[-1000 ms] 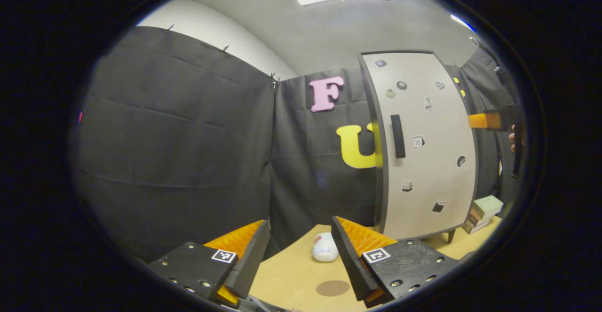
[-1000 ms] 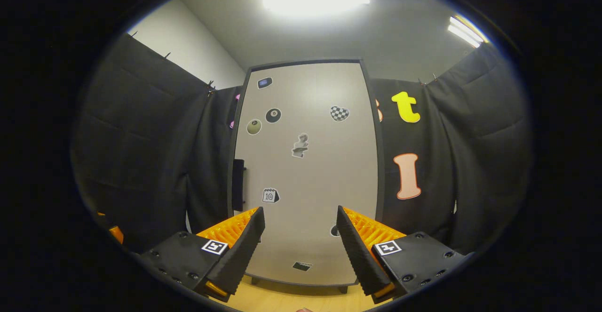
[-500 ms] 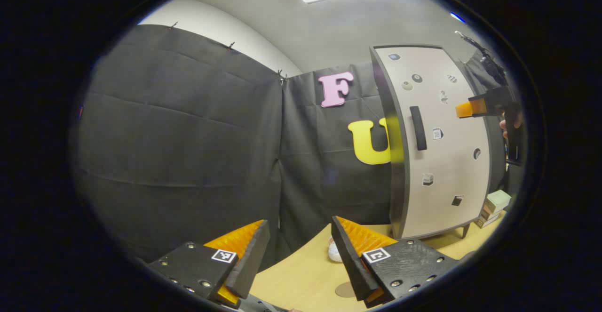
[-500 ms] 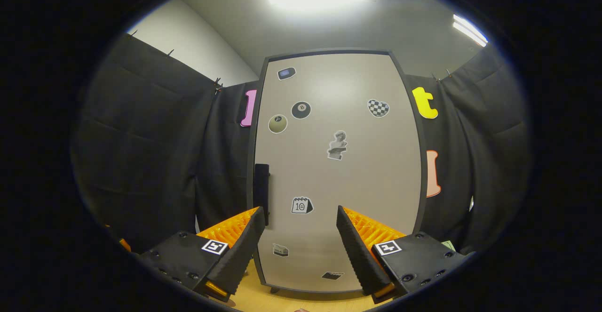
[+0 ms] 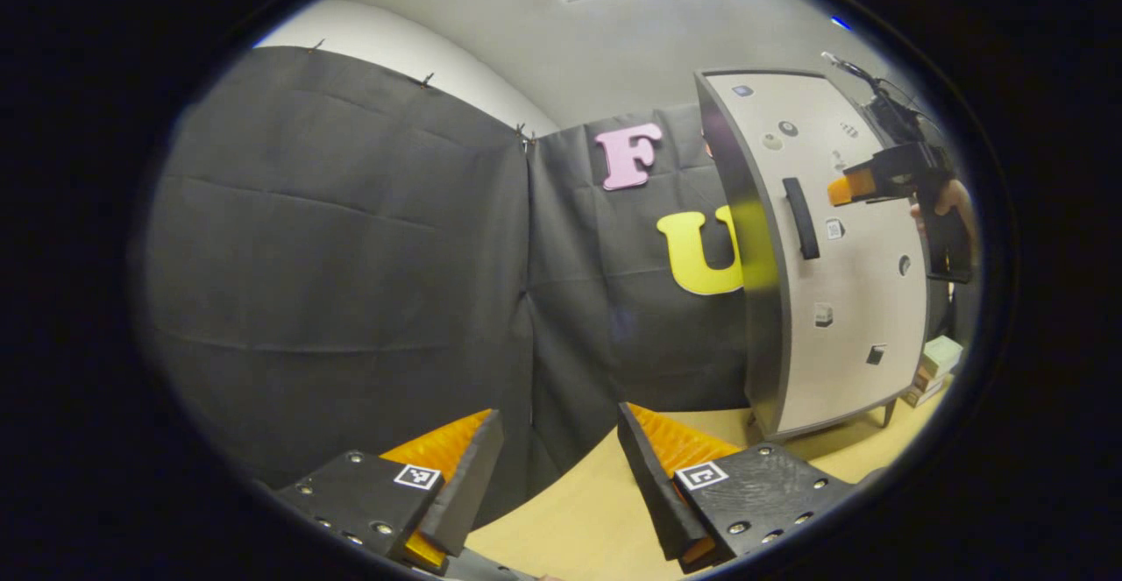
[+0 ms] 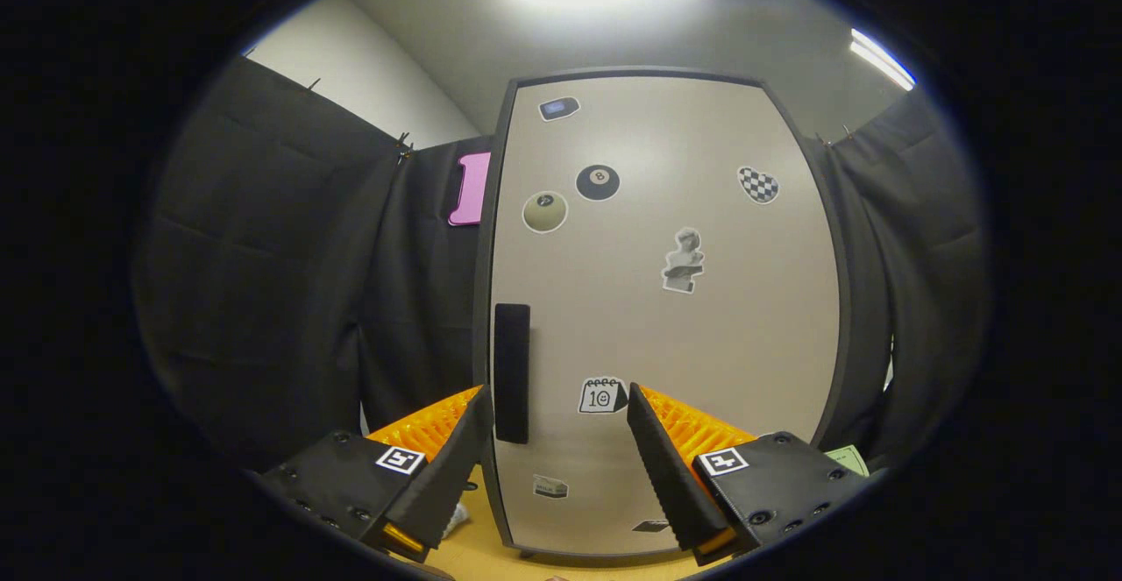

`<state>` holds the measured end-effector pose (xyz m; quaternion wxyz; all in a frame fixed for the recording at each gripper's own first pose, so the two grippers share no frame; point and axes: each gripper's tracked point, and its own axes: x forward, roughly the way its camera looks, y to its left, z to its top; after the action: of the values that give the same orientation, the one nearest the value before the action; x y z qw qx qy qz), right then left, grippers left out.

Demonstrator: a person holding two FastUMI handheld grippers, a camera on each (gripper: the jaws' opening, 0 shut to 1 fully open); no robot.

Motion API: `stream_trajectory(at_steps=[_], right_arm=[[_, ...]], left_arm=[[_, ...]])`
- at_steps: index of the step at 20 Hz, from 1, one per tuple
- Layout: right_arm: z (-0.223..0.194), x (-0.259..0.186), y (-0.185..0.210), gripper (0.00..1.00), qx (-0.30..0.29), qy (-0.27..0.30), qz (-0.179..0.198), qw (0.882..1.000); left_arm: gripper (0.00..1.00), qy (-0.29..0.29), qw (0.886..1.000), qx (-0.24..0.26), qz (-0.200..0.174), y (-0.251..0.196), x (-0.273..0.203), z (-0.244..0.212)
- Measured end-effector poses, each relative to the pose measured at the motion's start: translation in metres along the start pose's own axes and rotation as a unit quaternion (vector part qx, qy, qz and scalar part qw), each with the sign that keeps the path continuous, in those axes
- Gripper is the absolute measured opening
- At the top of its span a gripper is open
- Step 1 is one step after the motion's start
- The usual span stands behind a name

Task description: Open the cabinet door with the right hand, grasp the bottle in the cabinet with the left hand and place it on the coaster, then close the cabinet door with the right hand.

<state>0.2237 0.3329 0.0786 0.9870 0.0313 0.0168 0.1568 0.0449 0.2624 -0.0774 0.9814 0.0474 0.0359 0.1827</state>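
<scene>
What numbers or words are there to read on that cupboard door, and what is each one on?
"8": on the black ball sticker high on the cabinet door.
"10": on the calendar sticker, right of the handle.
The small sticker near the door's bottom is too blurred to read.

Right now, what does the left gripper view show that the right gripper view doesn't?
Left gripper view: the cabinet at an angle with its dark side showing, the right gripper held by a hand in front of the door, and stacked boxes beside the cabinet.

Right gripper view: the door face-on, with stickers easy to make out, such as an eight ball and a checkered heart. The handle sits just above one of its open fingers.

Both: the shut door, its dark handle and the wooden table.
</scene>
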Motion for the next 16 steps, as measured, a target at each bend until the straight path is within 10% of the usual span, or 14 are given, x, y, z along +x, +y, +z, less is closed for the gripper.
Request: stream_trajectory(at_steps=[16], right_arm=[[-0.024, 0.080, 0.032, 0.86, 0.012, 0.051, -0.010, 0.999]], left_arm=[[0.80, 0.018, 0.999, 0.002, 0.031, 0.035, 0.012, -0.026]])
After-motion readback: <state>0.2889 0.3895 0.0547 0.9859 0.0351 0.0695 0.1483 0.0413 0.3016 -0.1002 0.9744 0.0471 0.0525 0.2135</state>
